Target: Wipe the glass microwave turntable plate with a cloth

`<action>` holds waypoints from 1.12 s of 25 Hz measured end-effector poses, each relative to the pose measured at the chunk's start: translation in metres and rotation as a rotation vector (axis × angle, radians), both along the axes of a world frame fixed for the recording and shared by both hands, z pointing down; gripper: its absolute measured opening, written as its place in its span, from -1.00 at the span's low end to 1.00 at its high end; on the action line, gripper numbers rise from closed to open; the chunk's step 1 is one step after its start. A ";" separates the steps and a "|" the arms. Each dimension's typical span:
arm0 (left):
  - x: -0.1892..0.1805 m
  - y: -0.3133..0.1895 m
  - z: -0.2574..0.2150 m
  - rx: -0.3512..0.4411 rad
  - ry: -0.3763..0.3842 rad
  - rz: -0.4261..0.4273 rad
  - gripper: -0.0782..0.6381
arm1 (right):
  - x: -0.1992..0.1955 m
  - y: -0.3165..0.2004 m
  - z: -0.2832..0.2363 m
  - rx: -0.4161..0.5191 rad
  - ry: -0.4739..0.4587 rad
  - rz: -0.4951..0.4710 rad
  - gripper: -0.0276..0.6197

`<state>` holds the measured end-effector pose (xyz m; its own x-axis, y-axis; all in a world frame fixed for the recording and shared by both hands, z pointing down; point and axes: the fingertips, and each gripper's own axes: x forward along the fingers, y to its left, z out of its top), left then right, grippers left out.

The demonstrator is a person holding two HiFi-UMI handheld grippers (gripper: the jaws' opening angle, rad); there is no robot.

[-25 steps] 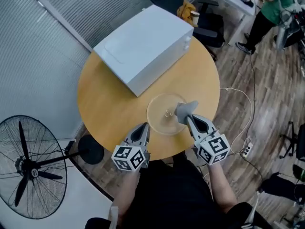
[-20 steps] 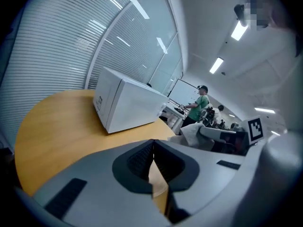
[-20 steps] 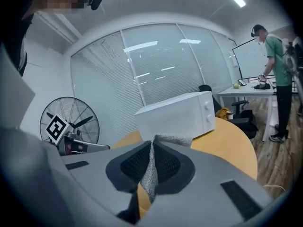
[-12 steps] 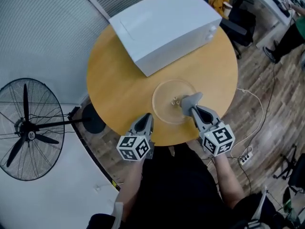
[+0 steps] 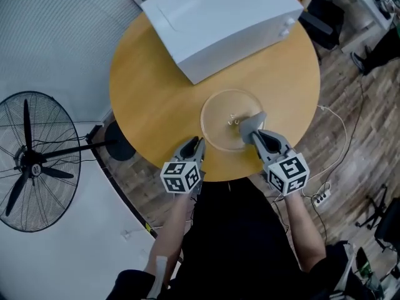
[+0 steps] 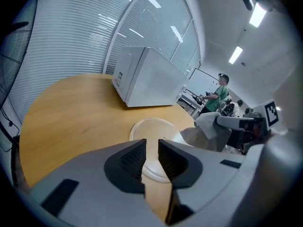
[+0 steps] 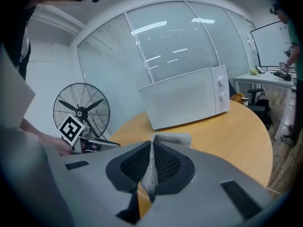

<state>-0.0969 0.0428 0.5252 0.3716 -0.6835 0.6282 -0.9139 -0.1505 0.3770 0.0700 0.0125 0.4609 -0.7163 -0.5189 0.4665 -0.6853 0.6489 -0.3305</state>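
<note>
Head view: plate on table, wiping not begun.
Right gripper: clamped on cloth, over plate rim.
Left gripper: jaws just opening, nothing between.

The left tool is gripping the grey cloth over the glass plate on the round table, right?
No, the right tool grips the grey cloth, as the right gripper view shows. The left tool grips nothing; its jaws have just been opening. The cloth is over the glass plate on the round table.
</note>
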 end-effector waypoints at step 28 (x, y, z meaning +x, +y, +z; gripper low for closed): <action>-0.002 -0.037 0.093 -0.173 0.003 0.039 -0.42 | 0.004 -0.006 0.068 -0.120 0.124 0.077 -0.85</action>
<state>-0.0984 0.0057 0.6181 0.3980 -0.5506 0.7338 -0.9073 -0.1182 0.4034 0.0743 0.0066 0.5289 -0.6096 -0.5053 0.6108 -0.7719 0.5537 -0.3123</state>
